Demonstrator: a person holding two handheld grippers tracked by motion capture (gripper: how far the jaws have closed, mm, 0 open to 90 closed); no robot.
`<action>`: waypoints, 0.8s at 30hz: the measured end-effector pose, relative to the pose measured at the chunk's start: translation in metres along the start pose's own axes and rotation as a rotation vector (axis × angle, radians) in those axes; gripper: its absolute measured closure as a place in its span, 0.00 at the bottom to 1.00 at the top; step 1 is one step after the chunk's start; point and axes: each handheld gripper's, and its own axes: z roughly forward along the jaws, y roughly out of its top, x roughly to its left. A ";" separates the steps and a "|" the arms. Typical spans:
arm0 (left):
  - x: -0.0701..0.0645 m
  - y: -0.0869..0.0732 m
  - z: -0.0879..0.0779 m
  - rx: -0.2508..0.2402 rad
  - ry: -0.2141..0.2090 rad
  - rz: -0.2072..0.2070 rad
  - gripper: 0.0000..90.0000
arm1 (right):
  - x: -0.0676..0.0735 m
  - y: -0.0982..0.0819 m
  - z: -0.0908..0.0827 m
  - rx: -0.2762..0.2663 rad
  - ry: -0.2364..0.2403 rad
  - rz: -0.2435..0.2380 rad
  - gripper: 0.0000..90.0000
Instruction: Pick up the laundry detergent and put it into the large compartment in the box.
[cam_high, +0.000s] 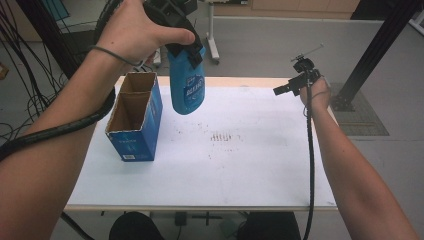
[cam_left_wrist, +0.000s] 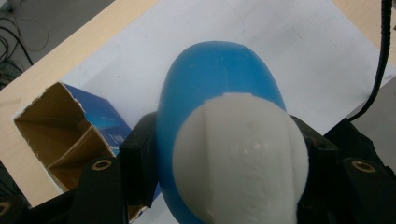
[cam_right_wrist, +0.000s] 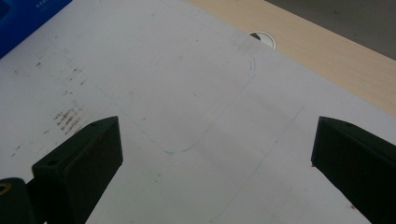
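Bottle (cam_high: 187, 85): smooth blue plastic, oval body, white rounded cap; hangs cap-up above the worktop (cam_high: 240, 165), just right of the box (cam_high: 135, 117). My left gripper (cam_high: 186, 50) has its jaws clamped on the neck. Box: blue card, brown inside, two compartments, open top. My left gripper view gives the cap end-on; my right gripper (cam_high: 285, 90) holds jaws wide, nothing between.
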 end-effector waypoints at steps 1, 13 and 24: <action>0.001 0.001 0.000 0.003 -0.003 0.000 0.42 | 0.000 0.000 0.000 0.001 -0.001 0.000 0.02; 0.017 0.001 0.004 0.015 0.017 -0.058 0.42 | -0.001 0.000 0.001 -0.001 0.003 0.002 0.02; 0.052 -0.012 0.001 0.003 0.075 -0.180 0.42 | -0.001 0.001 0.002 0.001 0.006 0.002 0.02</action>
